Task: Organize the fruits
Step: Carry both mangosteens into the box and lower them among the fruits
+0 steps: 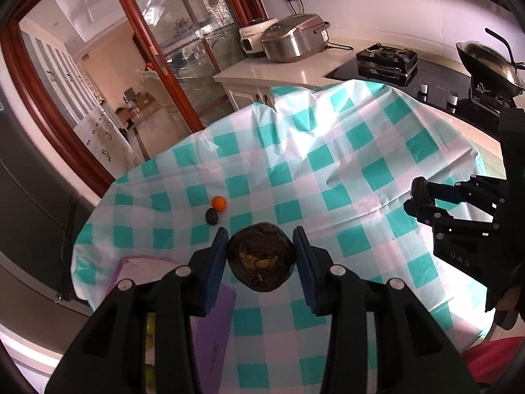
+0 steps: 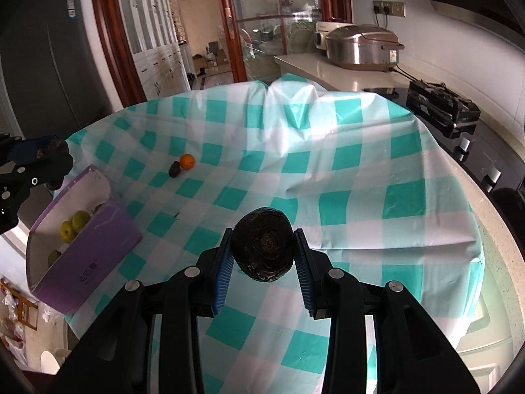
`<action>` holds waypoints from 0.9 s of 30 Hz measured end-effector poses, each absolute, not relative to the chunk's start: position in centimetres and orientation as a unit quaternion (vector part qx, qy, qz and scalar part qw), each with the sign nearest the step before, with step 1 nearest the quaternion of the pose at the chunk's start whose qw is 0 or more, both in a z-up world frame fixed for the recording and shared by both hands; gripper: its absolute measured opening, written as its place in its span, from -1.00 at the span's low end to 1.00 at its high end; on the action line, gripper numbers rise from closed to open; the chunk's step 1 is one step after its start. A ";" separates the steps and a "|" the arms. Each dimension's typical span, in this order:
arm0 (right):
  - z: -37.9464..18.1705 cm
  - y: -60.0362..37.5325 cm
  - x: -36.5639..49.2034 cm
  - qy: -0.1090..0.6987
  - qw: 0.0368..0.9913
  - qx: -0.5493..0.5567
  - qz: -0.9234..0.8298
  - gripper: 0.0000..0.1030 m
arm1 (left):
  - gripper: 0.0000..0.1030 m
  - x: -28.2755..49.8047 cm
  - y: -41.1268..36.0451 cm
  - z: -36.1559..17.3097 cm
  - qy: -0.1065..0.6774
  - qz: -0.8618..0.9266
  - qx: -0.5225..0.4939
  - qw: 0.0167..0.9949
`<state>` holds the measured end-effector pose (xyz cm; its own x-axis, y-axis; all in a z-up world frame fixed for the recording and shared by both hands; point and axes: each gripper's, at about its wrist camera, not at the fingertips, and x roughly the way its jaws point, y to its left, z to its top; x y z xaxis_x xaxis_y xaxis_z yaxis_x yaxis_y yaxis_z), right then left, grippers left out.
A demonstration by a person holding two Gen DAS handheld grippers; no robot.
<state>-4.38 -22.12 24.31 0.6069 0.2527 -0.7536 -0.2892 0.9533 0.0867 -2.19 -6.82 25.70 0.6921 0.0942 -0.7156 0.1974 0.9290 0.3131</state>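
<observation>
My left gripper (image 1: 261, 256) is shut on a dark brown fruit (image 1: 261, 257), held above the near left of the checked tablecloth, beside the purple box (image 1: 215, 325). My right gripper (image 2: 262, 249) is shut on another dark brown fruit (image 2: 262, 244) above the cloth's middle. The purple box (image 2: 98, 233) holds green fruits (image 2: 73, 225). A small orange (image 2: 187, 161) and a dark fruit (image 2: 174, 168) lie touching on the cloth, also in the left wrist view as the orange (image 1: 219, 203) and the dark fruit (image 1: 212, 216). The right gripper shows in the left view (image 1: 421, 193), the left gripper in the right view (image 2: 49, 154).
The teal and white checked cloth (image 2: 344, 164) covers the counter. Behind it stand a silver rice cooker (image 2: 362, 47), a black stove burner (image 2: 443, 105) and a wok (image 1: 489, 62). A wood-framed glass door (image 1: 183, 49) is at the back left.
</observation>
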 end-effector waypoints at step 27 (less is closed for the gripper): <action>24.4 11.1 -9.0 0.400 0.860 -0.121 0.293 -0.30 | -0.21 -12.5 25.6 18.8 0.450 0.021 0.001 0.893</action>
<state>-8.98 11.13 24.43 0.5089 0.4078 -0.7581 -0.6004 0.7993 0.0269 -12.52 25.62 18.76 0.5936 0.0380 -0.8038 -0.0355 0.9991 0.0211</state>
